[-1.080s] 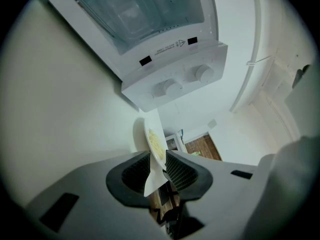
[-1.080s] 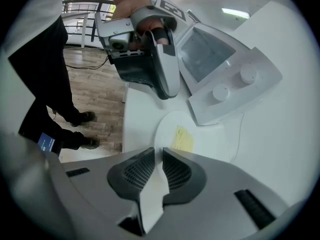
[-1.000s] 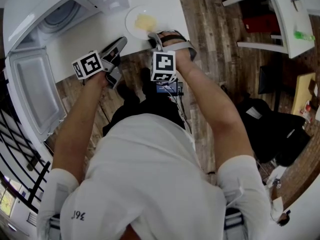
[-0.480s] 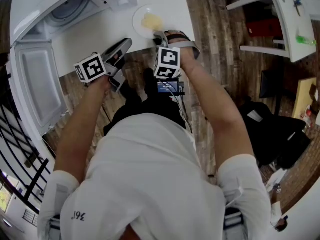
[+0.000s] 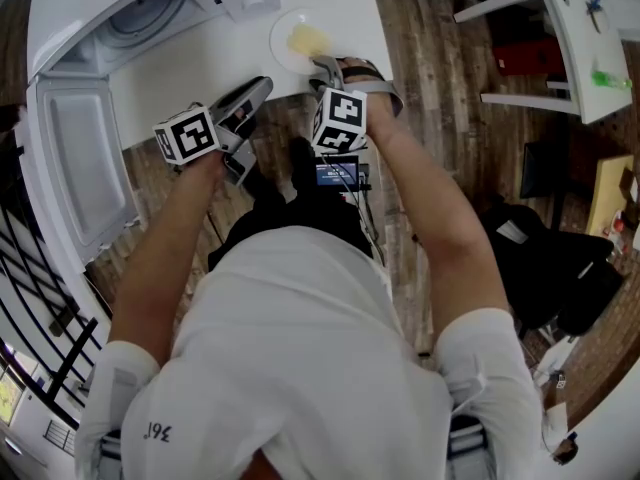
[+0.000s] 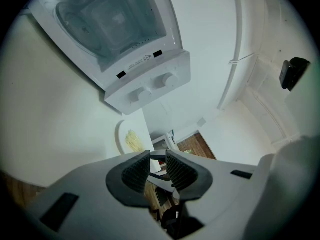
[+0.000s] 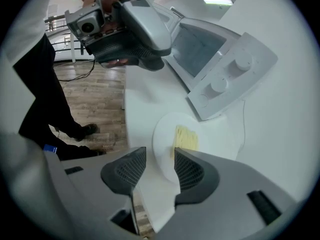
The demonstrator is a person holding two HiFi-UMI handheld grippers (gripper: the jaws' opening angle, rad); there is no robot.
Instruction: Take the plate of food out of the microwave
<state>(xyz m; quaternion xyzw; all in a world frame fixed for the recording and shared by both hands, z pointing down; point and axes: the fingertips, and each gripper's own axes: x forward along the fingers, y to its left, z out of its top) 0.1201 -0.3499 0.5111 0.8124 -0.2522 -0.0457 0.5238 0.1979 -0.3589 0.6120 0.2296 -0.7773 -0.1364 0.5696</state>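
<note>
A white plate (image 5: 291,44) with pale yellow food (image 5: 308,38) rests on the white counter (image 5: 190,78), beside the microwave (image 5: 130,23), whose door (image 5: 70,158) hangs open. My right gripper (image 5: 325,68) is at the plate's near rim; its jaws have just been opening. In the right gripper view the plate (image 7: 165,131) rim lies between the spread jaws of the right gripper (image 7: 160,159), pads clear of it. My left gripper (image 5: 255,93) hovers by the counter edge, jaws a little apart and empty. In its own view the left gripper (image 6: 157,159) faces the plate (image 6: 121,136) and the microwave (image 6: 120,29).
A white table (image 5: 565,43) with a green object stands at the right over the wood floor. Dark bags (image 5: 545,258) lie on the floor at the right. A black railing (image 5: 40,308) runs along the left. My left gripper (image 7: 130,29) hangs above the counter in the right gripper view.
The left gripper has lifted slightly along the counter edge. The right gripper stays at the plate's rim, and the plate rests in the same spot on the counter.
</note>
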